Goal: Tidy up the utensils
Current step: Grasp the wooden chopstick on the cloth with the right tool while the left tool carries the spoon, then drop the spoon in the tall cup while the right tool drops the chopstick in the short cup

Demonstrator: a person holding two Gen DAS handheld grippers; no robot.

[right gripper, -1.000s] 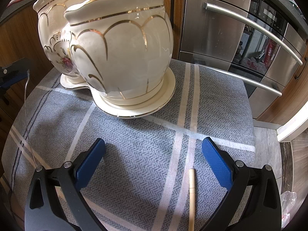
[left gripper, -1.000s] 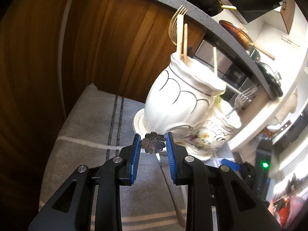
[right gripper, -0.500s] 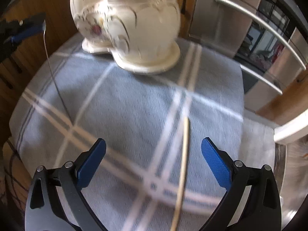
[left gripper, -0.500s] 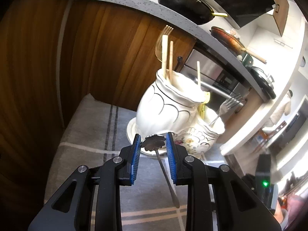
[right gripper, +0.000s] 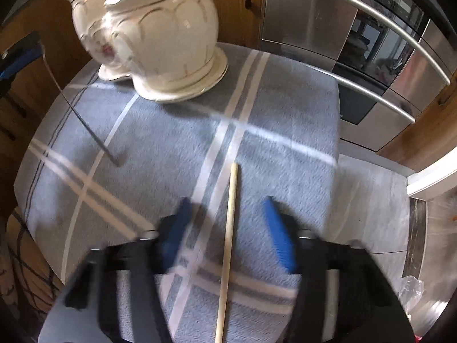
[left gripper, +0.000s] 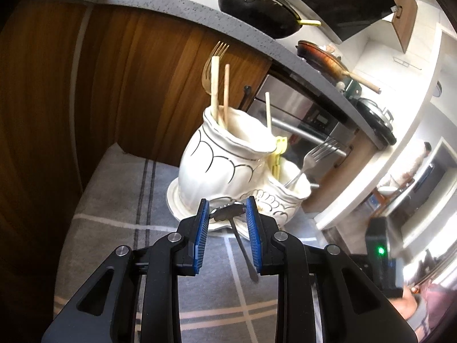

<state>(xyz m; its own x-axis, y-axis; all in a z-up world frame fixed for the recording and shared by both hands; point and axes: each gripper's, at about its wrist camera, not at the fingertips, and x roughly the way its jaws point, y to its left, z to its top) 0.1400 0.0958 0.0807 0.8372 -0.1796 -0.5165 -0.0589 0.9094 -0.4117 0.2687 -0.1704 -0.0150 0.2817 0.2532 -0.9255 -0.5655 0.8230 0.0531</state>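
Gripping a spoon (left gripper: 228, 213) by its handle, the left claw (left gripper: 227, 217) hangs near the vases (left gripper: 228, 168); the right claw (right gripper: 228, 228) is closing around a chopstick (right gripper: 228, 234), pads not touching.

In my left wrist view, two pots (left gripper: 222, 168) stand side by side on saucers on the cloth (left gripper: 114, 200) at frame centre, chopsticks and forks standing in them. A counter (left gripper: 200, 14) bearing pans runs behind. In my right wrist view, a chopstick (right gripper: 228, 243) lies on the cloth, lower centre, before the pots.
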